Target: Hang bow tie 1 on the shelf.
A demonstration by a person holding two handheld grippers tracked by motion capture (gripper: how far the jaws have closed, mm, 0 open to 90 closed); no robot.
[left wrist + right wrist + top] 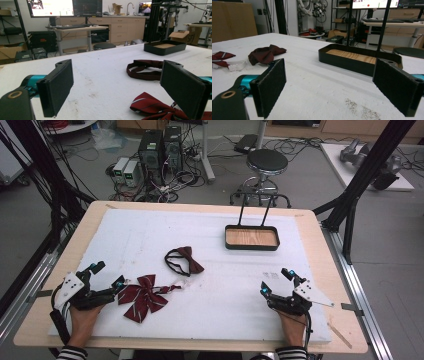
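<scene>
A striped dark-red bow tie [142, 297] lies on the white mat at front left; its near edge shows low in the left gripper view [155, 108]. A plain dark-red bow tie with a black strap [184, 260] lies nearer the middle [146, 70] [265, 54]. My left gripper [108, 275] rests open just left of the striped bow, nothing between its jaws [117, 87]. My right gripper [277, 281] rests open at front right, jaws empty [329, 87]. A black tray with a wooden floor [251, 238] stands at back right [359, 60] [165, 47].
The white foam mat [210, 285] covers most of the wooden table [320, 250]. Black frame posts rise behind the tray and at the table's right side [370, 165]. A stool [267, 162] and computers stand on the floor beyond the far edge.
</scene>
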